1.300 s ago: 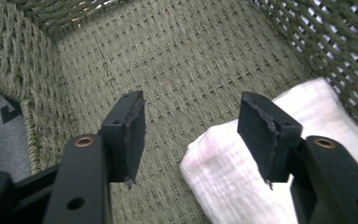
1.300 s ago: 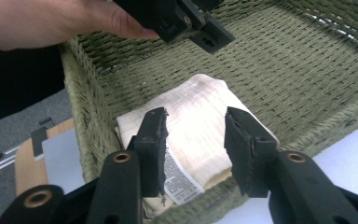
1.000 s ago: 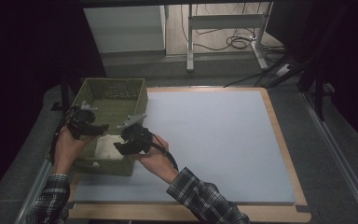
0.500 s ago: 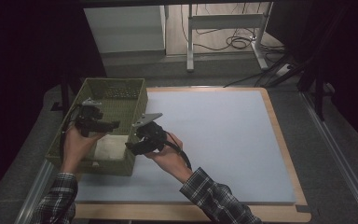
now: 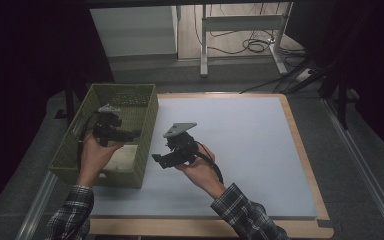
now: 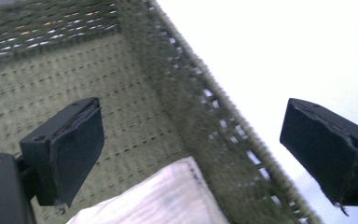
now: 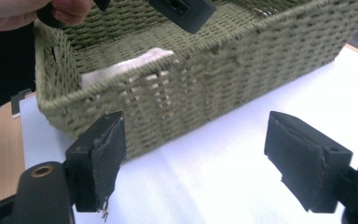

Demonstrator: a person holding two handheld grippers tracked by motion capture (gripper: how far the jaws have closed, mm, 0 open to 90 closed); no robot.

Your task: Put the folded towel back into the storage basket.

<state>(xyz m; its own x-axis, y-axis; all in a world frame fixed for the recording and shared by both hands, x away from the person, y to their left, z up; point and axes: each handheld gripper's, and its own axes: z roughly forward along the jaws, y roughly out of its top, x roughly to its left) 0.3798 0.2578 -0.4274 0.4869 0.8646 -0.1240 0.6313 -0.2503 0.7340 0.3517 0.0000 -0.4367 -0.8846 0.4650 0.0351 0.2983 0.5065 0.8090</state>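
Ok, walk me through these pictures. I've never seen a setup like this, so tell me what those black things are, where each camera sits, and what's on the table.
A person at a table holds a hand tool with two black jaws in each hand: the left gripper and the right gripper. The wide picture comes from a camera above the table. The two close-ups come from cameras riding on the grippers, looking out between their jaws.

On the pale table mat stands a green woven basket with a folded white cloth inside. The left gripper hovers over the basket; the right one is beside it, above the mat. Both have just been opening and hold nothing.
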